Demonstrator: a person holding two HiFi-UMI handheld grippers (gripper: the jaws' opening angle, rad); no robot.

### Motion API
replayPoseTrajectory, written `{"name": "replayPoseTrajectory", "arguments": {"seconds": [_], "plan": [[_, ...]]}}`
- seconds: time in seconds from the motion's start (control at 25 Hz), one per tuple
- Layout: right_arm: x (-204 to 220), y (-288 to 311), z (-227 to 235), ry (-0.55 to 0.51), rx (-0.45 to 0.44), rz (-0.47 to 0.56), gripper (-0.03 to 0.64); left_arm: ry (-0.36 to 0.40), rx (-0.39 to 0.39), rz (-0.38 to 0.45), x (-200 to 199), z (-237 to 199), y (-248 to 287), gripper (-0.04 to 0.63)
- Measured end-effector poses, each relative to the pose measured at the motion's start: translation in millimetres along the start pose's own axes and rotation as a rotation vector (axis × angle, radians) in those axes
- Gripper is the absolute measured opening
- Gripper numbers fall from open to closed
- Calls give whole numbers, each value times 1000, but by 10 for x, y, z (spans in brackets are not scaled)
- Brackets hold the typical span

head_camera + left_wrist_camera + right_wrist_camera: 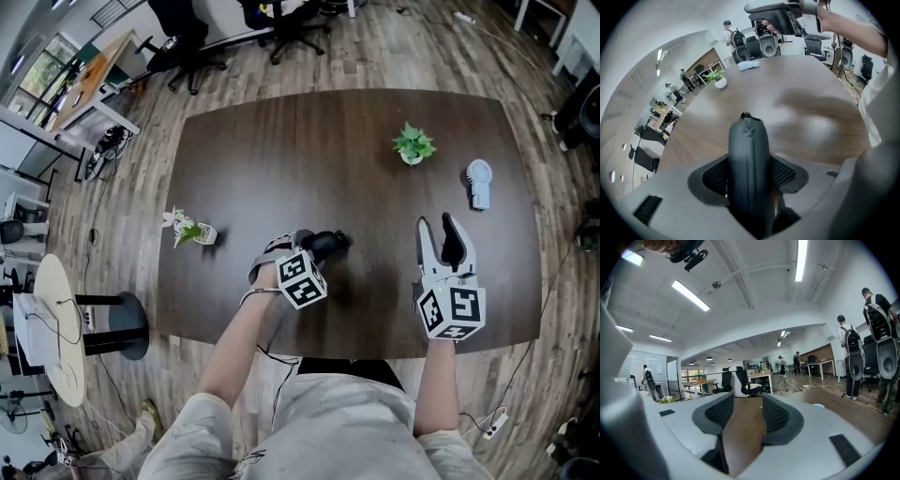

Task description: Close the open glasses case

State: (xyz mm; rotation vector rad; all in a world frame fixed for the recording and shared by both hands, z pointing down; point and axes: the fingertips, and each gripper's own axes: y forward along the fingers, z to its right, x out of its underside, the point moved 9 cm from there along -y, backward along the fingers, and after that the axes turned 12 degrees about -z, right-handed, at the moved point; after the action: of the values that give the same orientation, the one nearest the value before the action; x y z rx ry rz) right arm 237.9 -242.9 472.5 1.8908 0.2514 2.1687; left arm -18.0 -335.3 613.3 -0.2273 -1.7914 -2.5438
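Left gripper view showed left tool (749, 174) clamped on case (747, 140) toward worktop's (801, 84) front edge, likely pressing it shut; right tool (743, 416) gaped empty.

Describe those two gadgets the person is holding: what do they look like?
Both the left gripper and right gripper are pale grey plastic, each carrying a cube with black-and-white square markers. Their two fingers are lined with dark grey mesh texture. The person's forearms are uncovered; the clothing is light grey.
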Motion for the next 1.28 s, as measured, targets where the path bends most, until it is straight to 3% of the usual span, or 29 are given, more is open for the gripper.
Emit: {"name": "replayPoseTrajectory", "arguments": {"seconds": [0.16, 0.32, 0.4, 0.52, 0.72, 0.84, 0.96, 1.16, 1.28], "plan": [[-37, -14, -11, -20, -10, 3, 193, -37, 10, 30, 13, 16, -50, 259], [-93, -47, -37, -37, -18, 14, 193, -120, 14, 123, -11, -22, -259, 259], [-113, -72, -63, -43, -24, 19, 193, -182, 16, 191, -32, -67, -414, 259], [-139, -125, -105, -48, -36, 27, 193, -335, 61, 343, -62, -156, -694, 259], [-197, -230, -199, -64, -68, 47, 193, -603, 233, 641, -112, -215, -1173, 259], [-244, -300, -274, -87, -104, 65, 192, -725, 334, 838, -138, -151, -1445, 259], [-330, -420, -353, -115, -147, 83, 190, -765, 394, 976, -168, -53, -1720, 259], [-459, -682, -564, -168, -280, 112, 187, -808, 673, 1264, -148, 148, -2110, 259], [-539, -842, -709, -222, -346, 127, 186, -790, 738, 1386, -132, 255, -2340, 259]]}}
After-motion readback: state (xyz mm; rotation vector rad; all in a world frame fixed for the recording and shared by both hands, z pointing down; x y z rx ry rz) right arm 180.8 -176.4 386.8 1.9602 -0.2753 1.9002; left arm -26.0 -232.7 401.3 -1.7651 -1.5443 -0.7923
